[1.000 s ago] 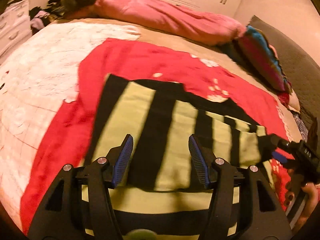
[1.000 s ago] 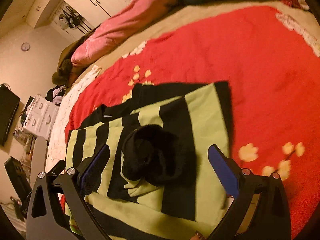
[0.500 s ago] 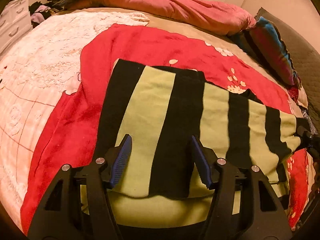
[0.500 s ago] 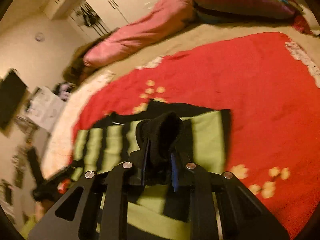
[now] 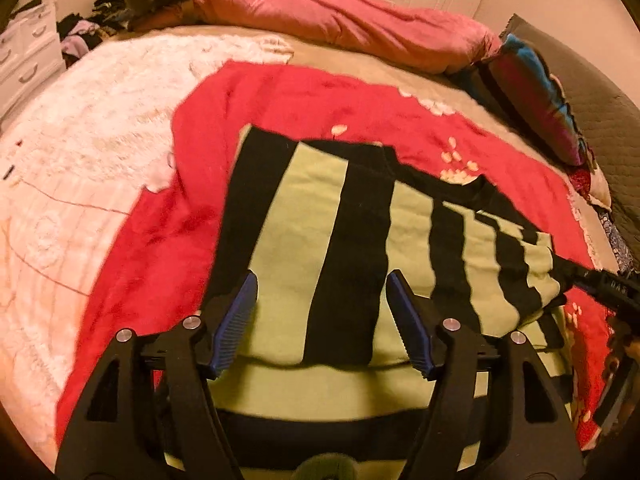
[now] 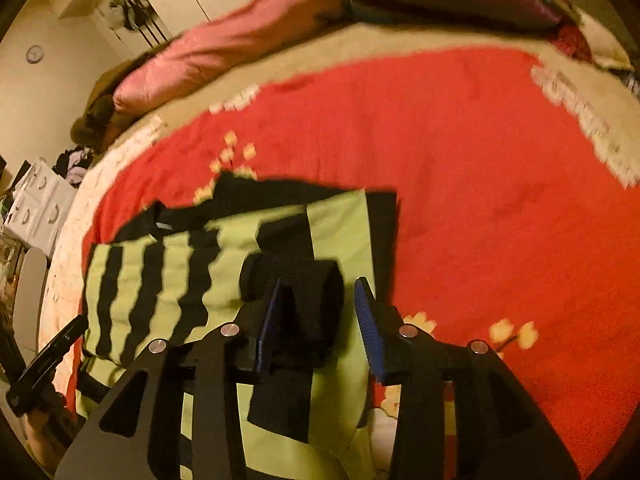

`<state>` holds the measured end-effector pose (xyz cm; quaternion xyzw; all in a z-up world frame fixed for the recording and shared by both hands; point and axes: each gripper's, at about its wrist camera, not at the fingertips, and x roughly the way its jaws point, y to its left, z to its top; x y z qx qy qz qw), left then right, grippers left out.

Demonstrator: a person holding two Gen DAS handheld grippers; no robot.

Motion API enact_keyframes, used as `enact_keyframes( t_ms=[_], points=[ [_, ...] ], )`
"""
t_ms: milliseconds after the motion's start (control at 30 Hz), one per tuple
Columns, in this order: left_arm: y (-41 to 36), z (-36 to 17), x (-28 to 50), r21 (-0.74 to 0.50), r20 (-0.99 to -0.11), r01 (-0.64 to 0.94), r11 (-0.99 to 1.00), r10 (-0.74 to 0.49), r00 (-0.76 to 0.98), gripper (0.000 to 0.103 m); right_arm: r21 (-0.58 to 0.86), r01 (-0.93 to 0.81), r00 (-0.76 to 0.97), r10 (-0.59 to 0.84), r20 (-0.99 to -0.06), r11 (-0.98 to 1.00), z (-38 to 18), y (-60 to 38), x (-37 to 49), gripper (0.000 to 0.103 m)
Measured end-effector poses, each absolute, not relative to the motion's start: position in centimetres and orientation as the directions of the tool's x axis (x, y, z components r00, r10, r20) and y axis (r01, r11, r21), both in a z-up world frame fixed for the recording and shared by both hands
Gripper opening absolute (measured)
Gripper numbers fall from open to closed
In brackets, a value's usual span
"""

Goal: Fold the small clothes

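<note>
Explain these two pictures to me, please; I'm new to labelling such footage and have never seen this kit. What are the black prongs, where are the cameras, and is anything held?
There is no robot: a person holds a claw in each hand, and a wide-angle camera on each looks out along its two blue-padded prongs. One picture comes from the left claw, the other from the right claw. On a bed, over a red blanket, lies a green-and-black striped sweater. The left claw hangs over it with jaws apart, just opening wider, gripping nothing. The right claw has the sweater's black cuff between its prongs, but its jaws have just been opening and one pad stands clear of the cloth, so the cuff looks released, not pinched.
</note>
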<state>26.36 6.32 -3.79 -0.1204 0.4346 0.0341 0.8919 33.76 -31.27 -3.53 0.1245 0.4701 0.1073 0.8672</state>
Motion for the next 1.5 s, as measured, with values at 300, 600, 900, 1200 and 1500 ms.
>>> enact_keyframes(
  t_ms=[300, 600, 900, 1200, 1500],
  points=[
    [5.0, -2.1, 24.5, -0.129, -0.781, -0.114, 0.985, -0.031, 0.624, 0.06, 0.315, -0.295, 0.547, 0.43, -0.718, 0.902, -1.2, -27.0, 32.7, 0.038],
    [4.1, -7.3, 21.9, -0.063, -0.874, -0.06, 0.996, -0.026, 0.486, 0.065, 0.254, -0.273, 0.385, 0.347, -0.855, 0.928, -6.3, -25.2, 34.4, 0.04],
    [5.7, -6.6, 21.0, -0.134, -0.861, -0.093, 0.987, -0.069, 0.503, 0.066, 0.322, -0.294, 0.423, 0.424, -0.801, 0.9, -4.3, -25.6, 33.6, 0.061],
    [7.2, -3.5, 19.9, -0.134, -0.827, -0.143, 0.981, -0.031, 0.562, 0.076, 0.345, -0.255, 0.511, 0.429, -0.745, 0.903, -1.9, -27.4, 32.9, 0.082],
    [8.1, -0.8, 18.5, -0.146, -0.793, -0.16, 0.976, -0.019, 0.608, 0.092, 0.332, -0.239, 0.606, 0.408, -0.683, 0.912, 1.1, -28.6, 30.5, 0.088]
  ],
)
